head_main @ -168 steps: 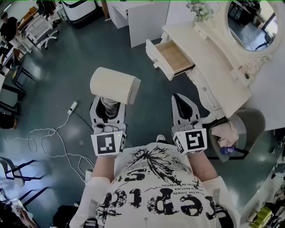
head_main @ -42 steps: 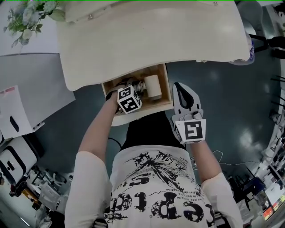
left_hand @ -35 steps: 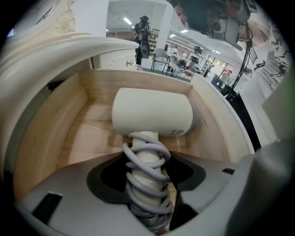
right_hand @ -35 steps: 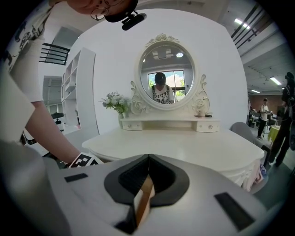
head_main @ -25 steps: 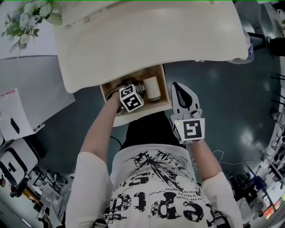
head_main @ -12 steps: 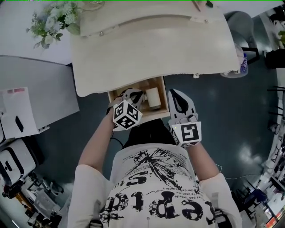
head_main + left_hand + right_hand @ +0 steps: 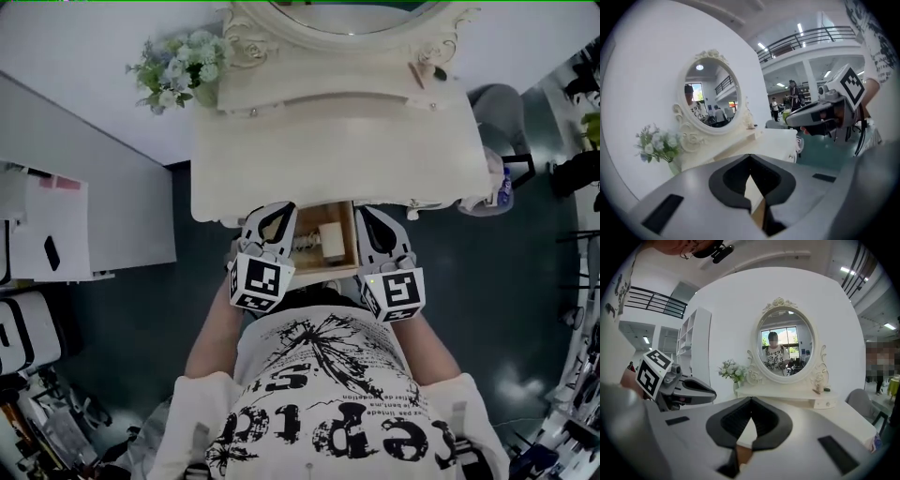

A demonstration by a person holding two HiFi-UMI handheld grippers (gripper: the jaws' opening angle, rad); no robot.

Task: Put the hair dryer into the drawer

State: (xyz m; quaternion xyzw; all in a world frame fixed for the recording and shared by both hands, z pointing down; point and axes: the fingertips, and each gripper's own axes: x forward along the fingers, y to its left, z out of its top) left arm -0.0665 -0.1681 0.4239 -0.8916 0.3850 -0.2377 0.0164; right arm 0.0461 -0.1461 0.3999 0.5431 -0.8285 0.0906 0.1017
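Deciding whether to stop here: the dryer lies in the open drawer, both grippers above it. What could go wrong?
The light wooden drawer stands open near the person's body; a bump could jolt it. The cream hair dryer inside is partly hidden by the shut, empty left gripper and right gripper; if a part sticks up, closing the drawer could jam.

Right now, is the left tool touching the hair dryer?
Apart. The left gripper view shows the left tool shut on nothing, facing the mirror; in the head view the hair dryer lies in the drawer.
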